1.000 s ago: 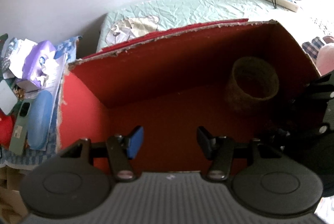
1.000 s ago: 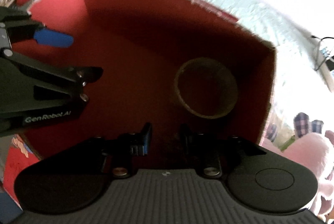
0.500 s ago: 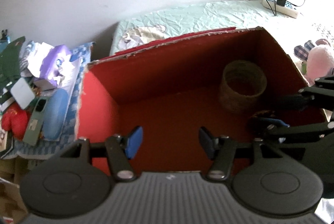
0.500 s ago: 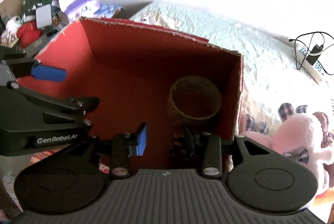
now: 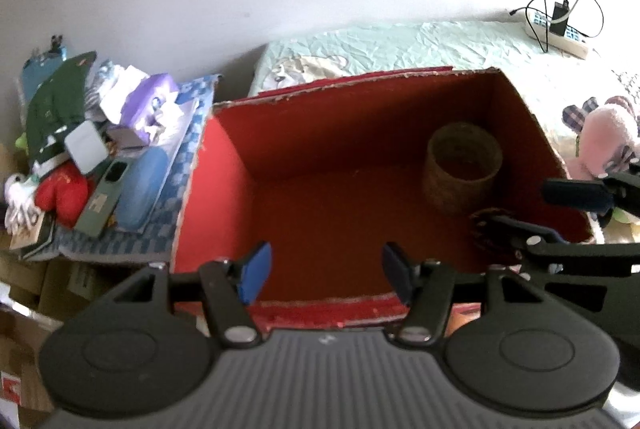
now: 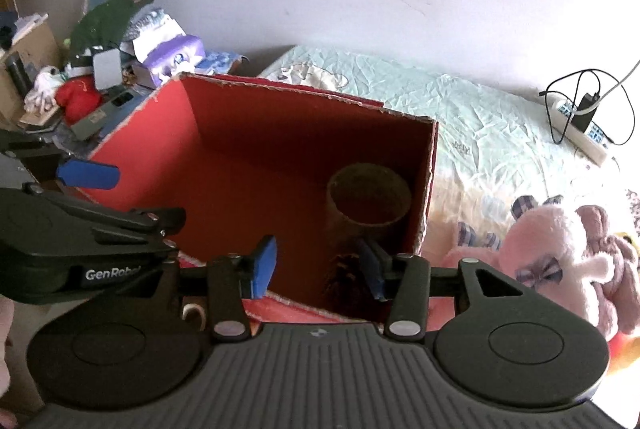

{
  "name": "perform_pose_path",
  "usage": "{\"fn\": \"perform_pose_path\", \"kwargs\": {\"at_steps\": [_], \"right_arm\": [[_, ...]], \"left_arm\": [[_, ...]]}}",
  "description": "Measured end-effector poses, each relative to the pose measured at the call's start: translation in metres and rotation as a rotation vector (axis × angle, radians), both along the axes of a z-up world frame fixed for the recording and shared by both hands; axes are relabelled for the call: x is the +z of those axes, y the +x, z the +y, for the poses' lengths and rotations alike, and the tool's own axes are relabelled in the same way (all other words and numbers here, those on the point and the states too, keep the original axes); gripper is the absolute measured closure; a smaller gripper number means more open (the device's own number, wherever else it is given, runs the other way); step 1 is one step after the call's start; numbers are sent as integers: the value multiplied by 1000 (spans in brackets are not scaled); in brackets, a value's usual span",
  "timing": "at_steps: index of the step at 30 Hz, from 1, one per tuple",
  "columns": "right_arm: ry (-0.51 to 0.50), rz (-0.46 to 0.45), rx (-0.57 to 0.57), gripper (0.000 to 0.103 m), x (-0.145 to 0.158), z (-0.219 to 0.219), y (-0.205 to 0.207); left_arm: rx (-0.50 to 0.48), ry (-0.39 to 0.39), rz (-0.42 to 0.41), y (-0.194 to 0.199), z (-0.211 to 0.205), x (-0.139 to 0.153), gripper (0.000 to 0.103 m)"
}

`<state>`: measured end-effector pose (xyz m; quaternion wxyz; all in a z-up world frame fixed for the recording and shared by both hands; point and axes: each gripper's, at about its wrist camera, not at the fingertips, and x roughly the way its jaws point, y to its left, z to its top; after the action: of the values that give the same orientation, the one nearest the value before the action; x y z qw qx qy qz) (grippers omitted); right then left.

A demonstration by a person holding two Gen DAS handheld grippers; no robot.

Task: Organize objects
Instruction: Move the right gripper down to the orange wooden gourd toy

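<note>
Both sets of jaws are empty: my left gripper (image 5: 326, 271) stands apart with only the box floor showing between its pads, and my right gripper (image 6: 318, 265) is opening, nothing pressed between its blue pads. Just past the right one, at about twelve o'clock, a pine cone (image 6: 346, 279) lies on the floor of the red box (image 5: 224, 165), touching or nearly touching the woven basket (image 6: 370, 197) behind it in the box's right far corner. I judge the drop into the box done and the release step closing out, so the next move calls for clearing the rim and choosing another loose thing. The pink plush toy (image 6: 560, 257) on the bed at three o'clock looks the nearest candidate. My left view shows the clutter pile (image 5: 92, 157) at nine o'clock in detail, while the right view shows the plush whole, which the left barely catches at its edge.
</note>
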<state>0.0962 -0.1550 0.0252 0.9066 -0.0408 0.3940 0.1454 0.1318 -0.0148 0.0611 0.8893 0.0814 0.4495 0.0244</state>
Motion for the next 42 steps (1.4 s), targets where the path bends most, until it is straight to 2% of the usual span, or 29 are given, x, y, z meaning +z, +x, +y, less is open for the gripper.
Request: {"fn": "perform_pose_path", "kwargs": {"at_steps": [11, 16, 26, 35, 42], "right_arm": [[51, 6, 45, 54, 4, -26, -23], [60, 13, 63, 54, -1, -36, -36], [96, 95, 65, 54, -27, -46, -47], [110, 146, 4, 58, -42, -43, -52], [165, 172, -82, 59, -44, -40, -47]], "left_arm": [[70, 5, -6, -34, -23, 7, 38], [96, 12, 13, -48, -38, 2, 38], [127, 28, 85, -66, -57, -22, 38], [90, 23, 143, -67, -60, -42, 38], [29, 16, 183, -65, -52, -54, 35]]}}
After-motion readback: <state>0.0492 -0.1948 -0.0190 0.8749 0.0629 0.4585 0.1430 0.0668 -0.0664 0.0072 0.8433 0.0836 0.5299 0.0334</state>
